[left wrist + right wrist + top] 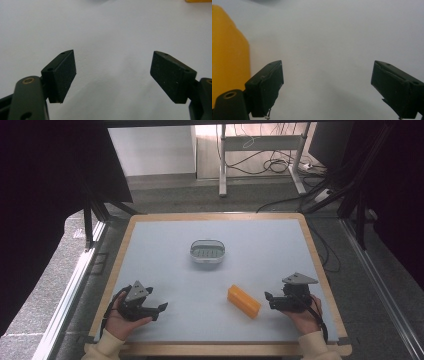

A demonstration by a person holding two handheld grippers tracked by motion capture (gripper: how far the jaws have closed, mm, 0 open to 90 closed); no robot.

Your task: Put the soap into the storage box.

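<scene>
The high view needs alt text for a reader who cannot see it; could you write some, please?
An orange block lies on a pale table, just left of the open right gripper. The open left gripper rests near the front-left corner, and a small oval dish sits mid-table.

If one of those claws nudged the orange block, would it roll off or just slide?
Probably slide. The orange block has flat faces and lies on its long side on the table, so rolling or tipping looks unlikely. A push near one end might swing it round. It looks stiff, perhaps soap, so possibly a bit slippery.
</scene>
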